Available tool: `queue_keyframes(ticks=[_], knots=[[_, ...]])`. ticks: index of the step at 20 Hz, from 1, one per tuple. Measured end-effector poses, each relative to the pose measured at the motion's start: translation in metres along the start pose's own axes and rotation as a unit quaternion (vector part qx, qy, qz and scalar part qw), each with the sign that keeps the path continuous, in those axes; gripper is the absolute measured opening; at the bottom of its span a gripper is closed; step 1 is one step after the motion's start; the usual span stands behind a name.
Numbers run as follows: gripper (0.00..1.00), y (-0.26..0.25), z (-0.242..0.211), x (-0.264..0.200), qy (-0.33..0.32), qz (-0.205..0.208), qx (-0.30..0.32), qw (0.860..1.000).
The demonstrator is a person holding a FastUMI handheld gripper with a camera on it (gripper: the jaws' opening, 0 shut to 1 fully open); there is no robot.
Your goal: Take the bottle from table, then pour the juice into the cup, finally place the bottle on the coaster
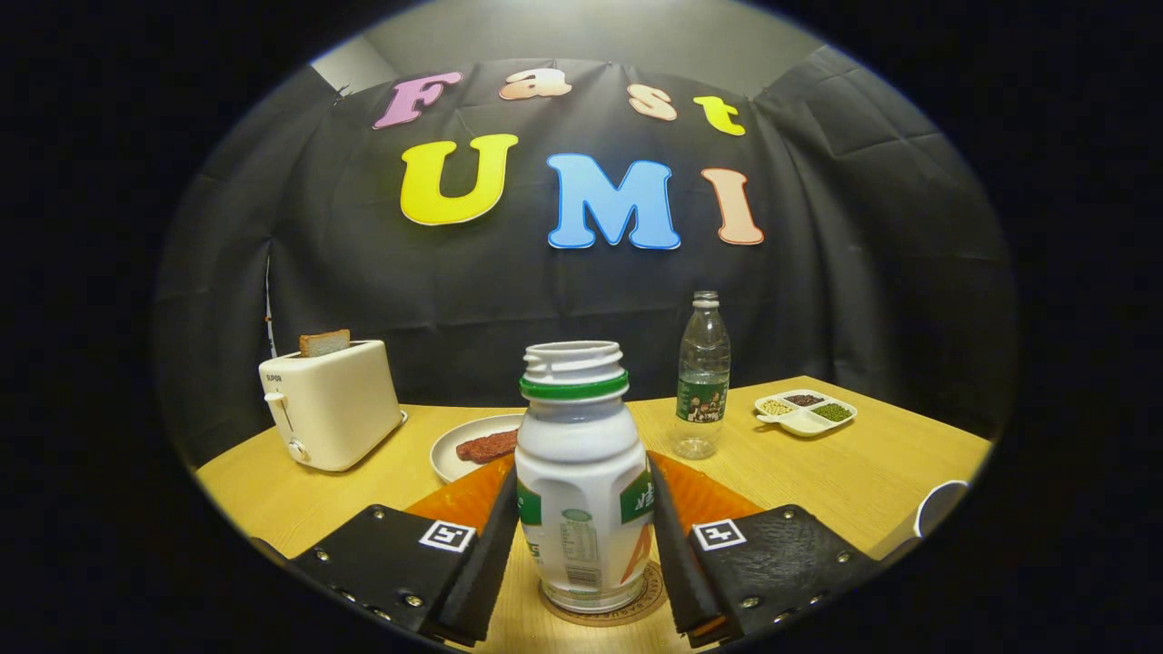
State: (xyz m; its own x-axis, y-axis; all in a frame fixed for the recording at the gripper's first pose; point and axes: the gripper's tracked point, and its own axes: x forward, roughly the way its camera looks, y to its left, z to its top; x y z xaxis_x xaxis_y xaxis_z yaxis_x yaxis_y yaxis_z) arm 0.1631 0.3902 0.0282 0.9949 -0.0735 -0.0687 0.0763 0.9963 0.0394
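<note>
Here, the claw [584, 531] clamps the uncapped white bottle [581, 472] at mid-body, upright on its coaster [652, 592]; rigid, smooth plastic, likely light, best held below the shoulder.

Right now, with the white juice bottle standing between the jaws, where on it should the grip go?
Grip the white juice bottle at its waisted middle, coming level from the near side as the gripper does now. It stands upright and uncapped on the coaster, so a side hold below the green neck ring seems steadiest. The jaws flank that waist, apparently touching both sides.
</note>
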Motion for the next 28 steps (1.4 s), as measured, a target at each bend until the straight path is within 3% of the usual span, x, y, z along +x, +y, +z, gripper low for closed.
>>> queue_keyframes(ticks=[2, 5, 6, 11, 20, 28], knots=[[0.74, -0.003, 0.0, -0.002, 0.003, -0.006, 0.0, 1.0], [0.91, -0.006, 0.006, -0.005, -0.004, -0.008, 0.003, 1.0], [0.92, -0.007, 0.011, -0.006, -0.01, -0.007, 0.007, 1.0], [0.92, -0.006, 0.048, -0.015, -0.052, 0.006, 0.038, 0.998], [0.92, -0.004, 0.127, -0.064, -0.134, 0.012, 0.027, 0.991], [0.92, 0.007, 0.131, -0.101, -0.135, 0.034, 0.017, 0.99]])
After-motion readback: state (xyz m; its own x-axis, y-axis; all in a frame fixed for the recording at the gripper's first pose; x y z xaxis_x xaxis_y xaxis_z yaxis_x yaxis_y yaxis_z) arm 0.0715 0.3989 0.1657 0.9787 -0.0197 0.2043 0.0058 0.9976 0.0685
